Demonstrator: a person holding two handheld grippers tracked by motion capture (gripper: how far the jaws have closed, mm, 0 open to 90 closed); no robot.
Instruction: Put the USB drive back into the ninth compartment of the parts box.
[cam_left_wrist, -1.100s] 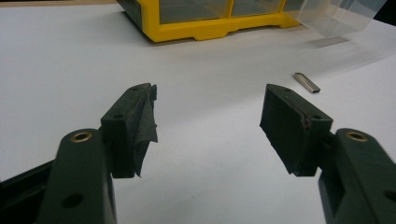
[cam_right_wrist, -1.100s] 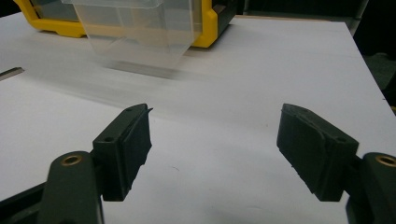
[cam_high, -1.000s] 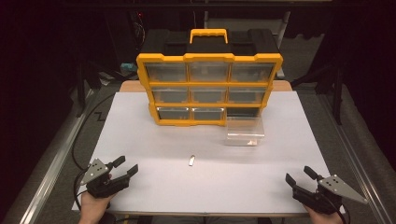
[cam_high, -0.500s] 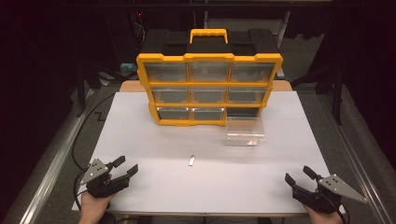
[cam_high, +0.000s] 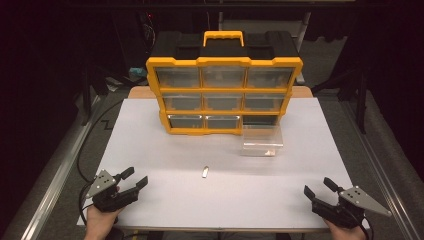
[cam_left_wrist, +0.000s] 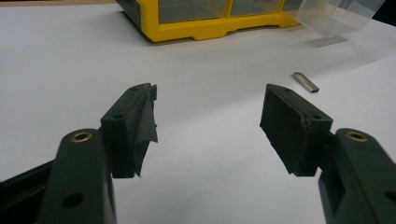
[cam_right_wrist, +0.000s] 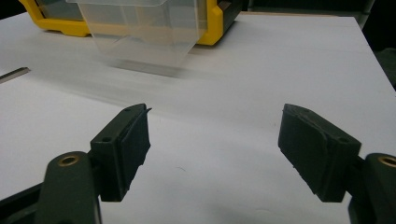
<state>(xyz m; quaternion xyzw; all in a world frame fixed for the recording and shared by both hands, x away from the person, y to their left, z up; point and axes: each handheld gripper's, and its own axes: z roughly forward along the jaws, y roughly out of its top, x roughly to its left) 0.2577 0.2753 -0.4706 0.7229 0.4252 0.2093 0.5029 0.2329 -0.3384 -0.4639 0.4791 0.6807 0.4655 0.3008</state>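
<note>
Hardly anything differs from the earlier pictures. The left gripper sits at the same near-left spot on the white table, its jaws equally spread. The right gripper shows at most a very slight shift at the near-right edge, too small to be sure of, jaws spread as before. No object on the table has moved

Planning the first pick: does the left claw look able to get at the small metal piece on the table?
Probably yes: the left claw is open, and bare white table lies between it and the metal piece.
</note>
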